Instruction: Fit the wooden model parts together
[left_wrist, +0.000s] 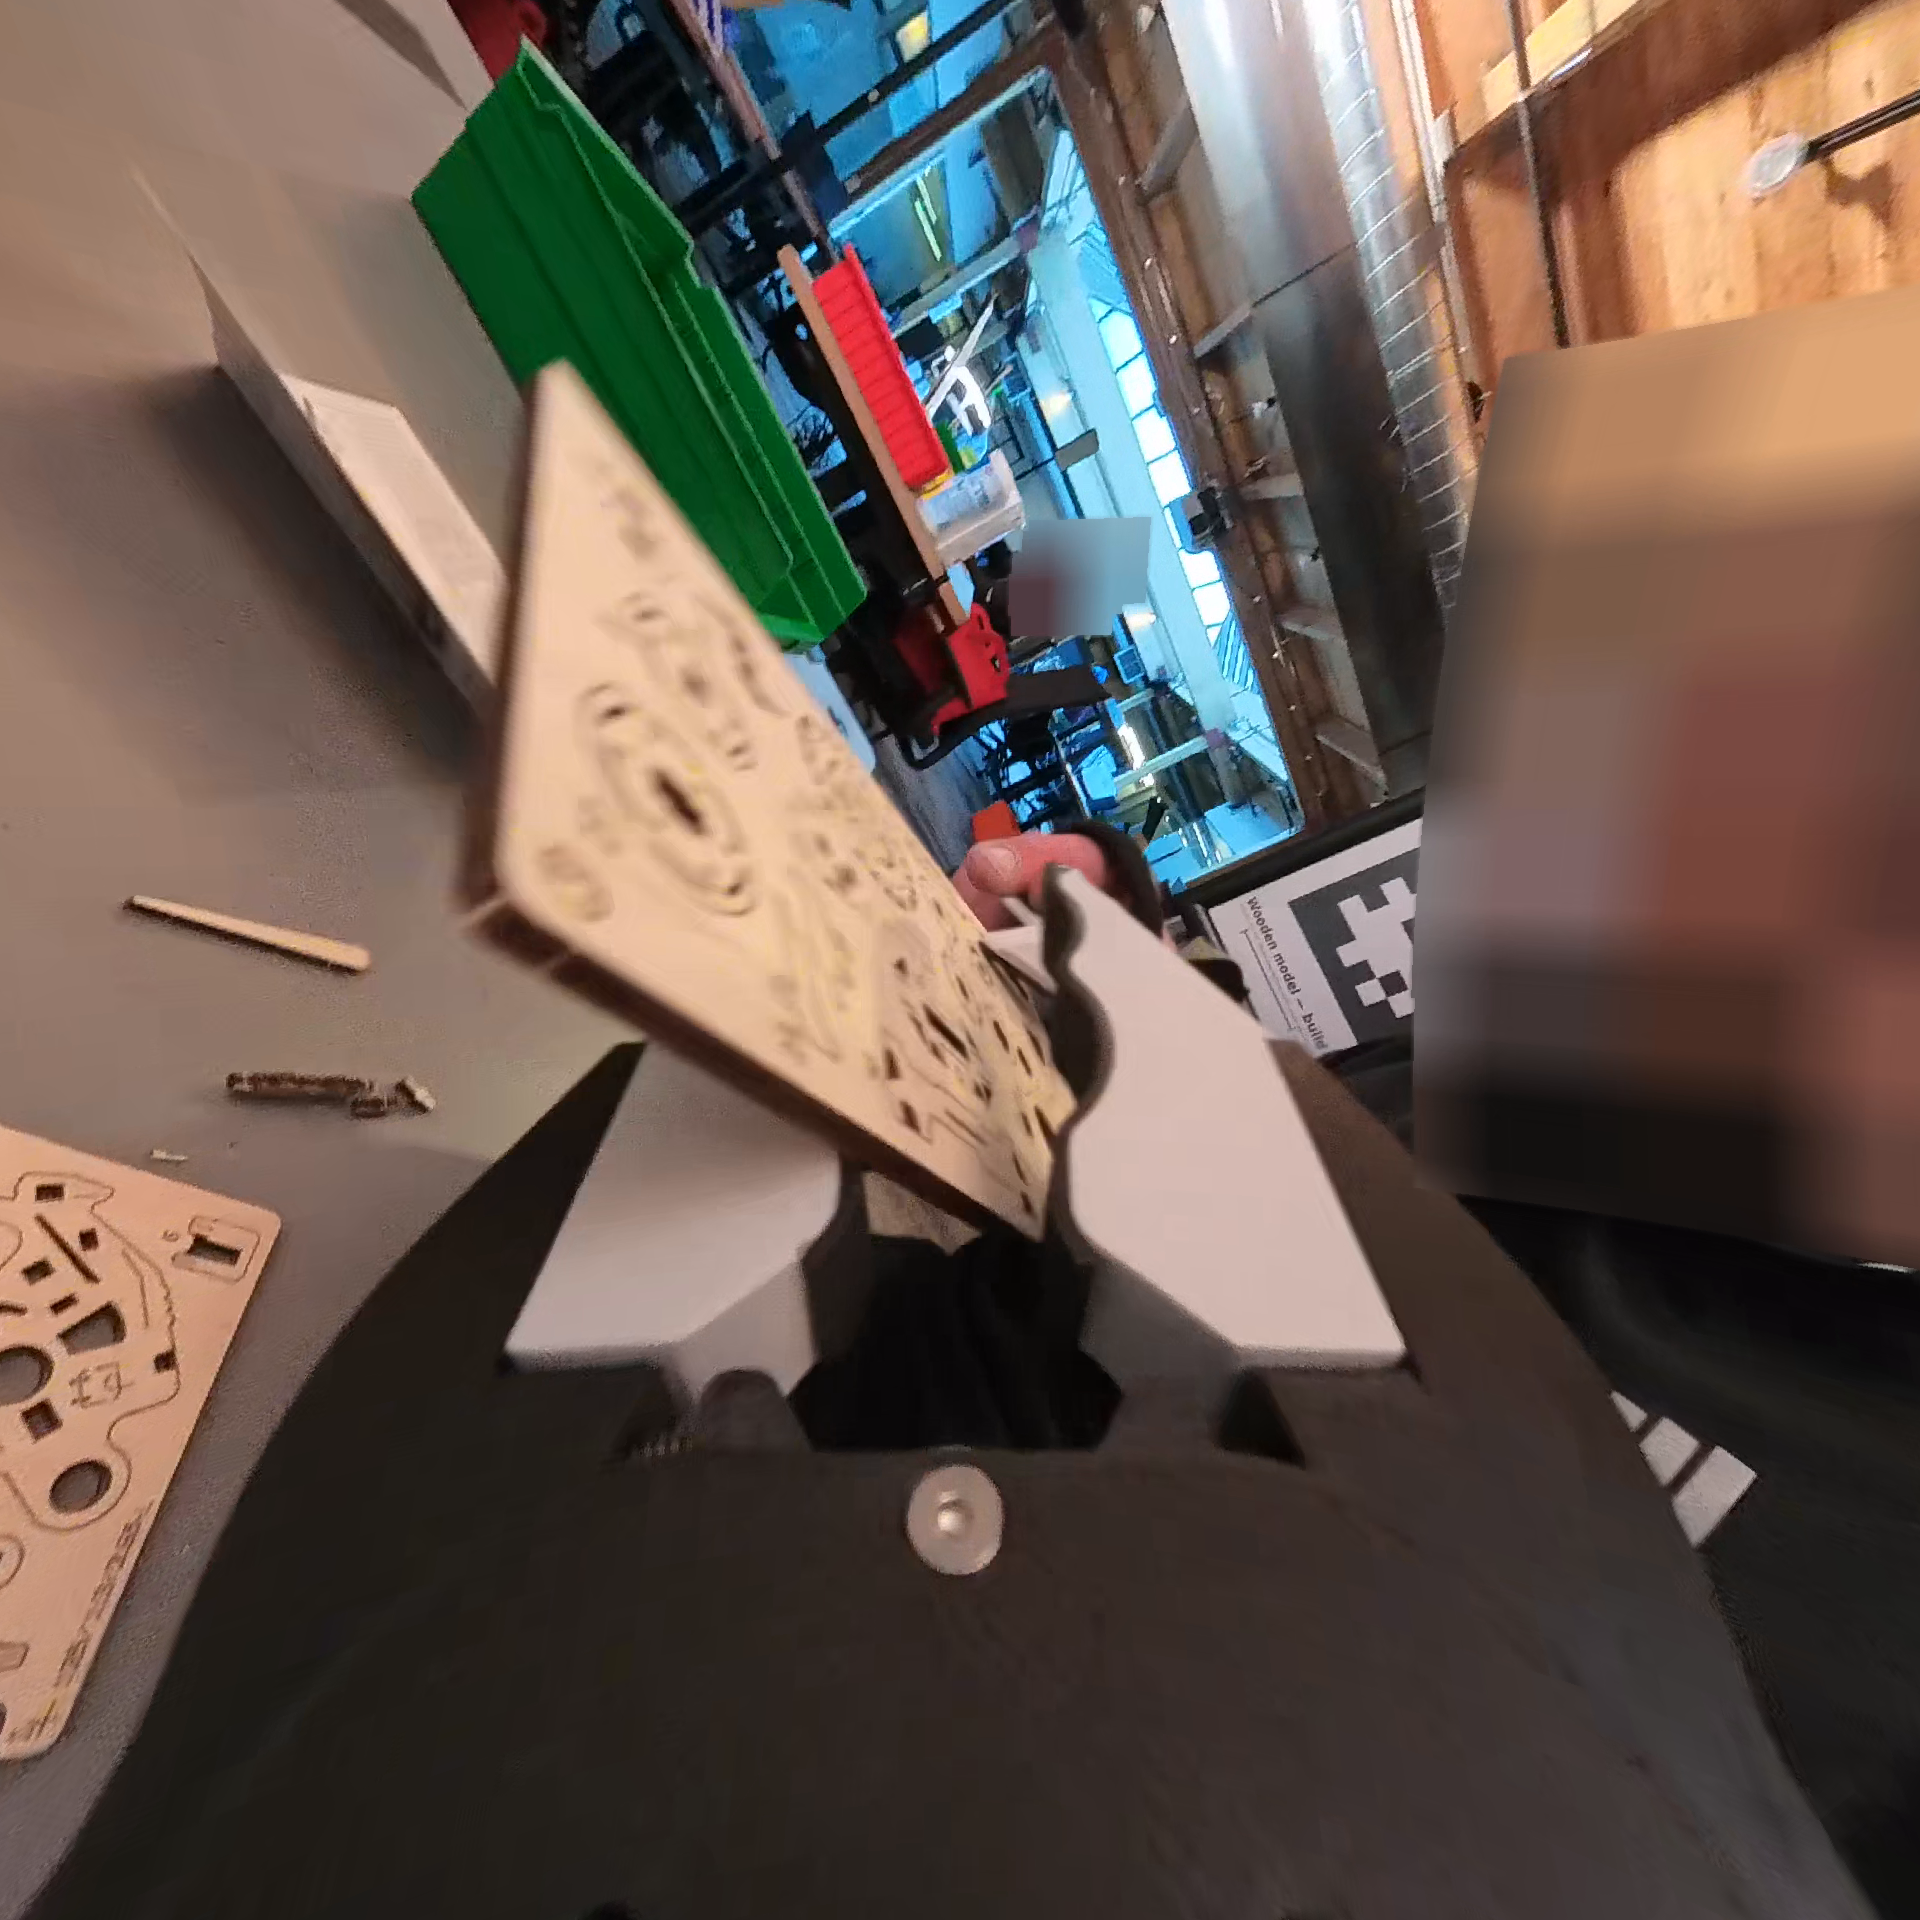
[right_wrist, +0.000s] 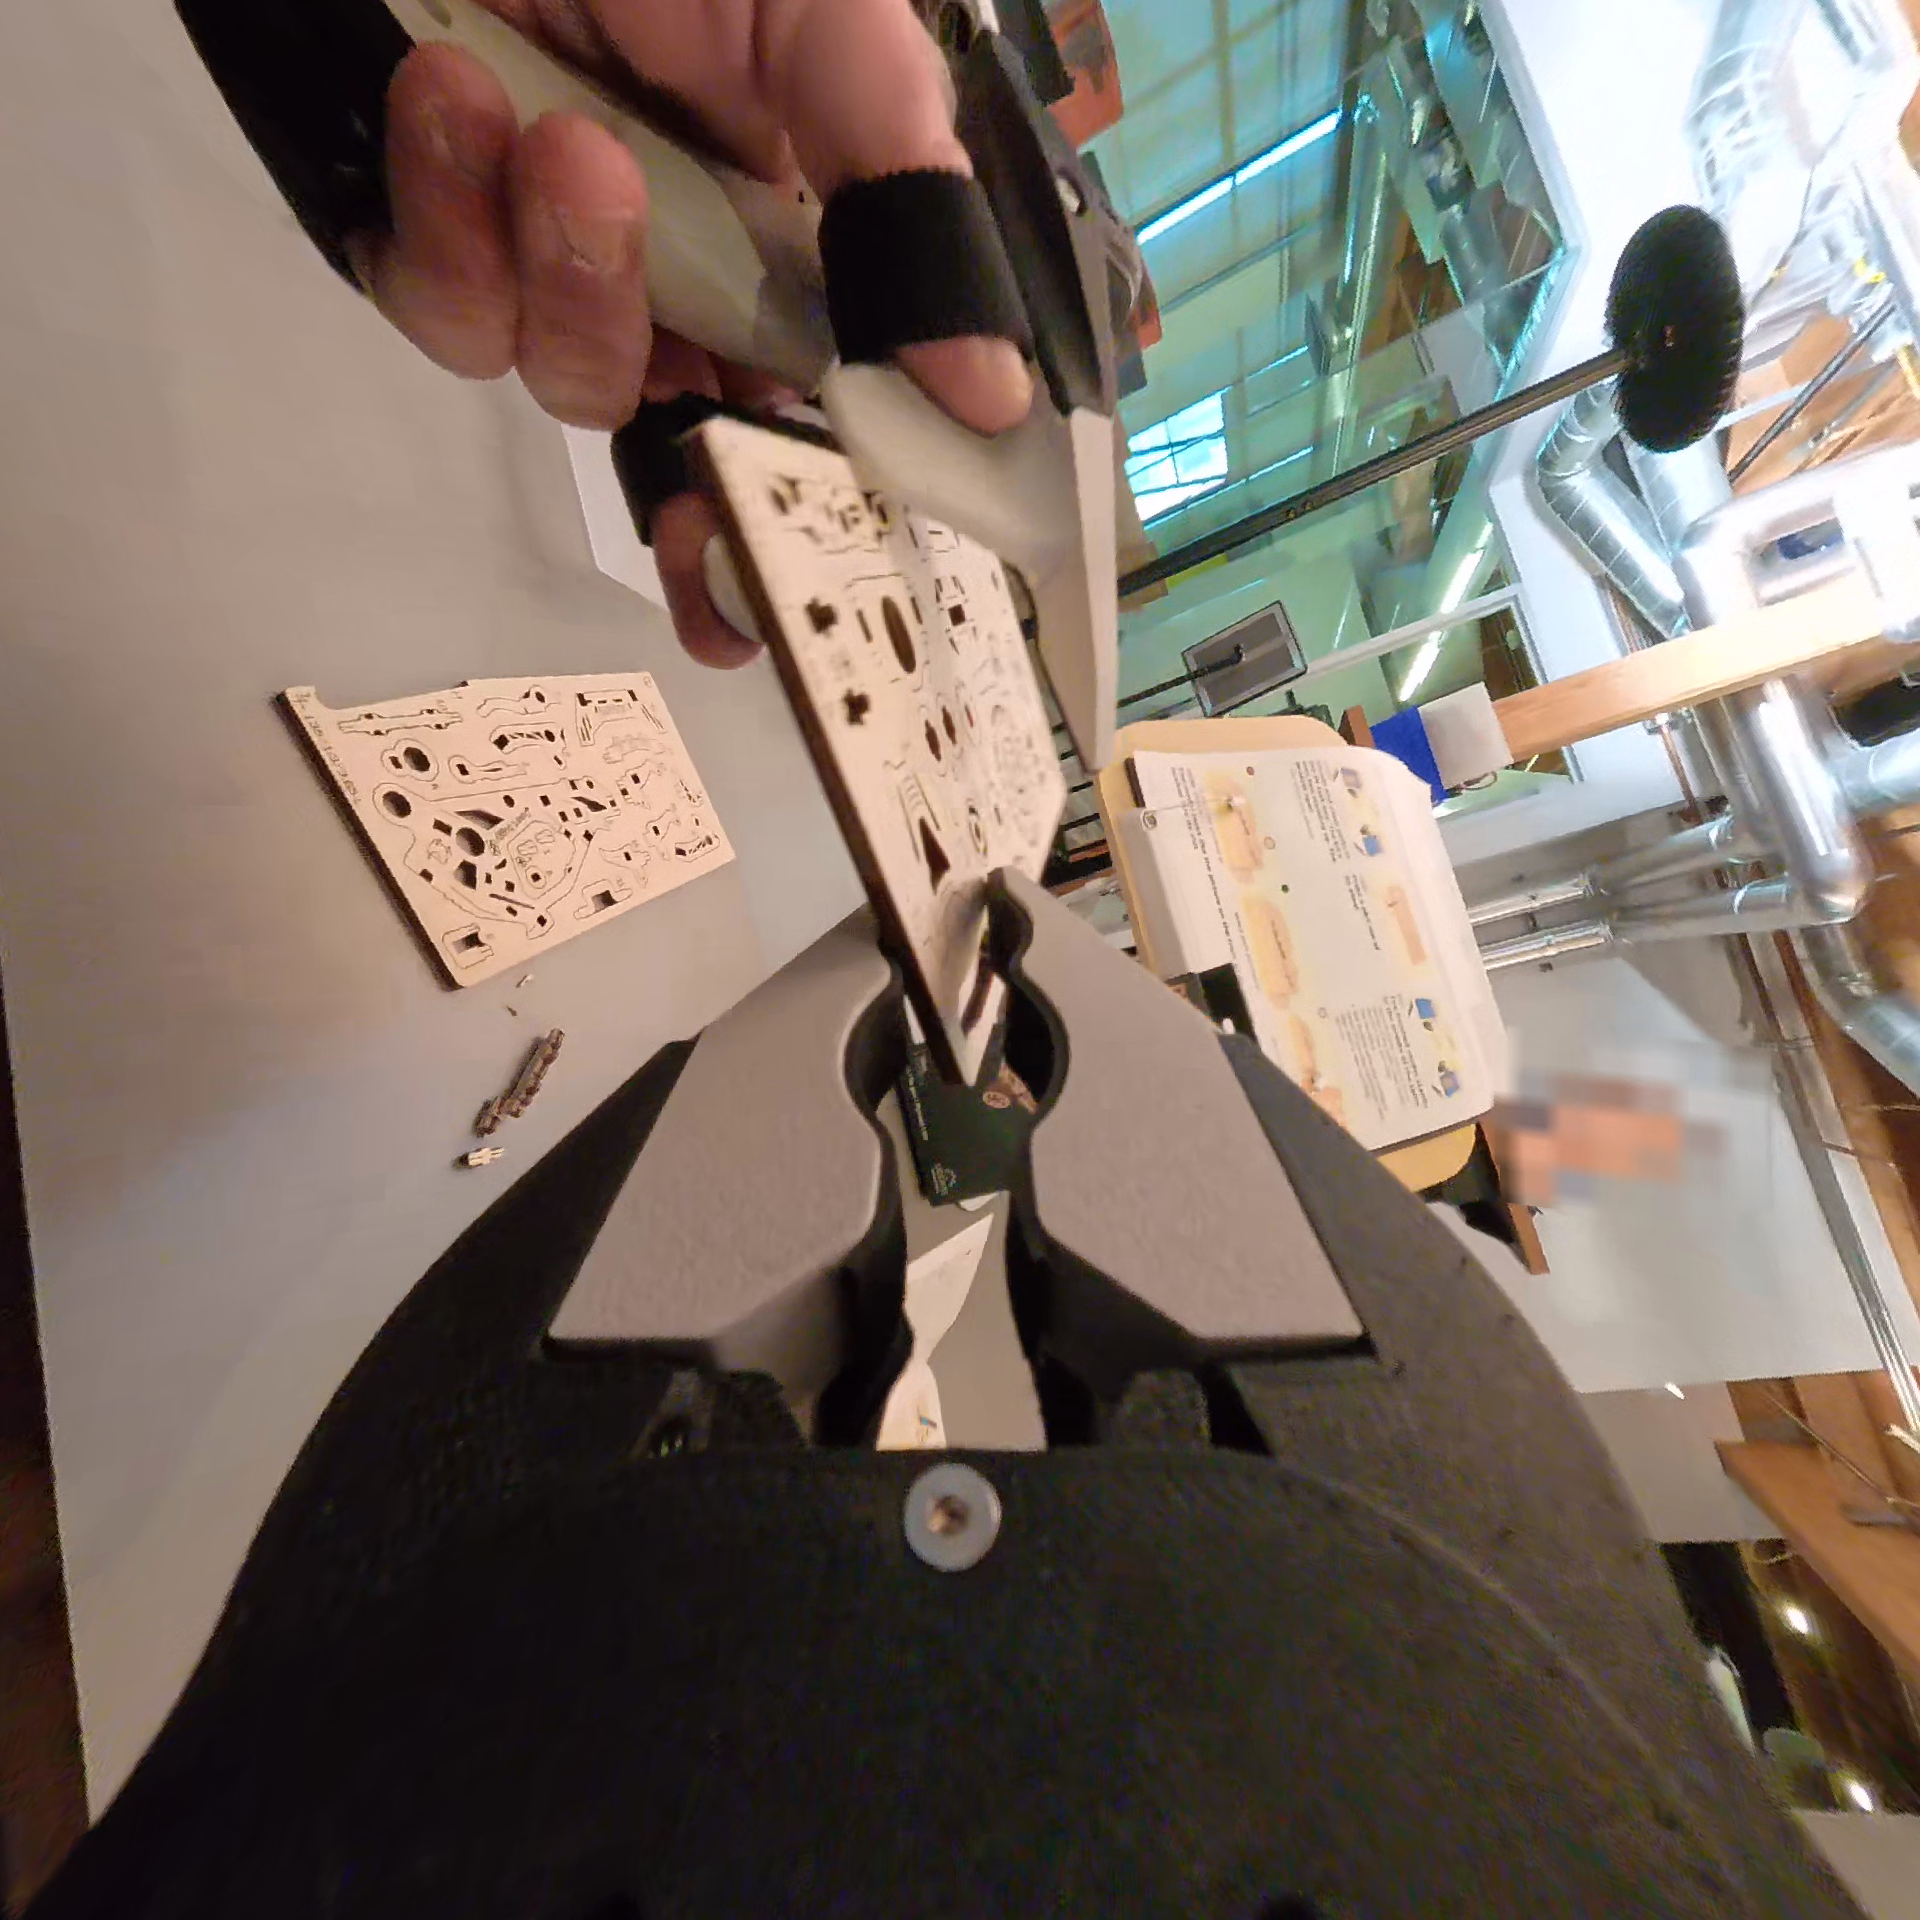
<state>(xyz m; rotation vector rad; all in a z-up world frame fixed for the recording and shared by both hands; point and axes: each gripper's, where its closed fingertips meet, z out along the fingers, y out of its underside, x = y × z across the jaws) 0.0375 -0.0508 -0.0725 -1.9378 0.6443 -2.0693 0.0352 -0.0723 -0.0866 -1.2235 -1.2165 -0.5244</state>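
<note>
Both grippers' fingers closed on one raised wooden sheet (right_wrist: 914, 727), right gripper (right_wrist: 951, 935) at the near edge, left gripper (left_wrist: 940, 1122) at the opposite end.

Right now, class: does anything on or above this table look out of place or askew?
Mostly tidy. The odd bits are small loose wooden pieces scattered on the grey table beside the flat sheet, plus a stray stick. The lifted wooden sheet is held tilted between both grippers.
</note>
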